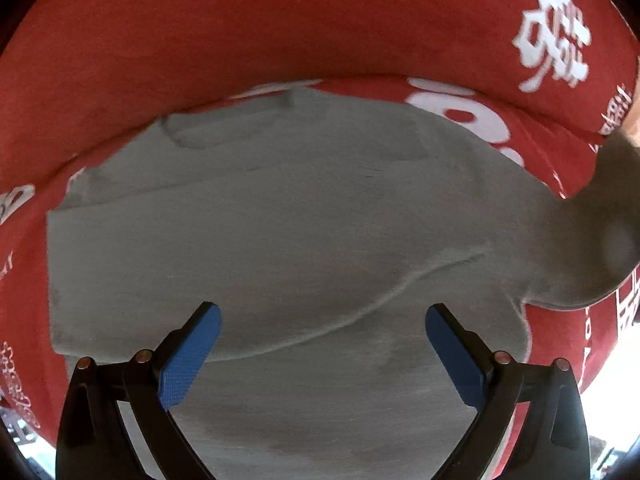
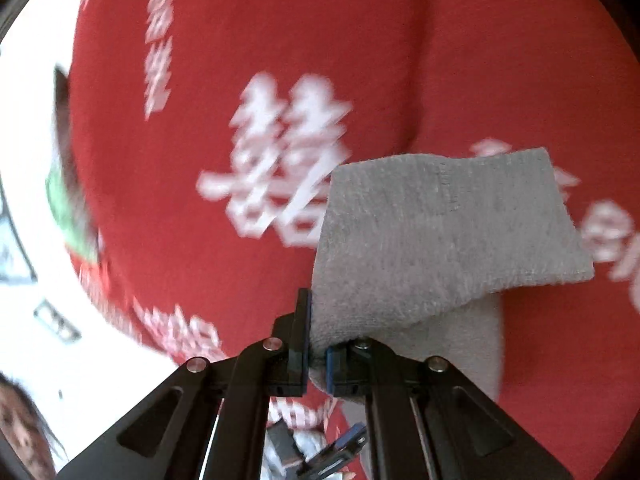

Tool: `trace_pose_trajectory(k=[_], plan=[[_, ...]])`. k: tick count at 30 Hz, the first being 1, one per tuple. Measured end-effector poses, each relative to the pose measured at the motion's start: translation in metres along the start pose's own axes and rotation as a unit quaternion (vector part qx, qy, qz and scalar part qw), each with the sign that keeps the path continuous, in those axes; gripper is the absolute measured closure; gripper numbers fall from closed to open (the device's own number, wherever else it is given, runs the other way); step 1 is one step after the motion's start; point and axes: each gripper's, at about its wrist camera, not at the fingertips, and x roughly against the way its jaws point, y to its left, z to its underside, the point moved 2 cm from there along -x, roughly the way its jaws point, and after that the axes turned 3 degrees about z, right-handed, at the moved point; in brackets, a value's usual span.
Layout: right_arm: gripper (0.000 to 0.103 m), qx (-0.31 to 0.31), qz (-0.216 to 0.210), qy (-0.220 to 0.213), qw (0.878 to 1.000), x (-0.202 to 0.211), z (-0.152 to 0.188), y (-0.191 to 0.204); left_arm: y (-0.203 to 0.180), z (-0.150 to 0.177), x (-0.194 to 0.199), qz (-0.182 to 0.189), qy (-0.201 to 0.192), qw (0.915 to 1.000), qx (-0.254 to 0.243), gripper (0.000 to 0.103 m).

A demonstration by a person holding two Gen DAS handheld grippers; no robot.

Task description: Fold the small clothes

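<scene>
A grey knitted garment point(image 1: 288, 240) is spread flat on a red cloth printed with white characters point(image 1: 280, 20), and most of the left wrist view is filled by it. Its collar lies at the far edge, a long crease runs across its near right part, and its right sleeve is drawn up and away to the right, off the cloth.

In the right wrist view that lifted part of the garment point(image 2: 440, 232) is seen folded over on itself above the red cloth point(image 2: 200, 60), its cuff end hanging free to the far right. The fold of it is clamped between the blue pads of the right gripper point(image 2: 318, 354), whose jaws are closed almost completely on the fabric.

The left gripper point(image 1: 322, 320) is held straight above the near middle of the garment. Its blue pads point(image 1: 188, 356) are spread wide apart, and nothing is gripped between them.
</scene>
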Motion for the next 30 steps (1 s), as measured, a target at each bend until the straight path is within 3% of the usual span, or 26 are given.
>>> trace_pose_trajectory(k=[4, 7, 13, 15, 17, 19, 20, 22, 27, 29, 30], plan=[[0.097, 0.081, 0.008, 0.072, 0.994, -0.061, 0.035, 0.046, 0.030, -0.004, -0.012, 0.007, -0.002, 0.9996, 0.028, 0.000], [0.097, 0.136, 0.034, 0.129, 0.982, -0.112, 0.069, 0.067, 0.059, 0.006, -0.016, -0.007, -0.015, 0.9990, 0.043, 0.000], [0.097, 0.191, 0.098, 0.216, 0.952, -0.190, 0.134, 0.060, 0.107, 0.006, -0.037, -0.038, -0.030, 0.9972, 0.056, 0.000], [0.094, 0.202, 0.140, 0.243, 0.938, -0.211, 0.156, 0.047, 0.123, 0.005, -0.043, -0.042, -0.031, 0.9969, 0.060, 0.000], [0.091, 0.209, 0.223, 0.263, 0.915, -0.230, 0.173, 0.026, 0.142, 0.007, -0.056, -0.041, -0.028, 0.9964, 0.069, 0.000], [0.067, 0.182, 0.289, 0.270, 0.900, -0.236, 0.181, 0.002, 0.150, 0.009, -0.062, -0.037, -0.023, 0.9961, 0.077, 0.000], [0.064, 0.165, 0.291, 0.264, 0.905, -0.233, 0.182, -0.004, 0.161, 0.007, -0.067, -0.031, -0.020, 0.9958, 0.083, 0.000], [0.060, 0.128, 0.272, 0.233, 0.925, -0.220, 0.180, -0.008, 0.178, -0.001, -0.072, -0.018, -0.022, 0.9952, 0.094, 0.000], [0.059, 0.076, 0.268, 0.154, 0.948, -0.204, 0.162, -0.012, 0.228, -0.011, -0.075, -0.010, -0.019, 0.9942, 0.105, 0.000], [0.075, 0.068, 0.269, 0.137, 0.951, -0.211, 0.156, -0.012, 0.239, -0.006, -0.072, 0.001, -0.024, 0.9929, 0.116, 0.000], [0.095, 0.077, 0.270, 0.134, 0.950, -0.216, 0.156, -0.007, 0.247, -0.009, -0.075, 0.011, -0.028, 0.9919, 0.123, 0.000]])
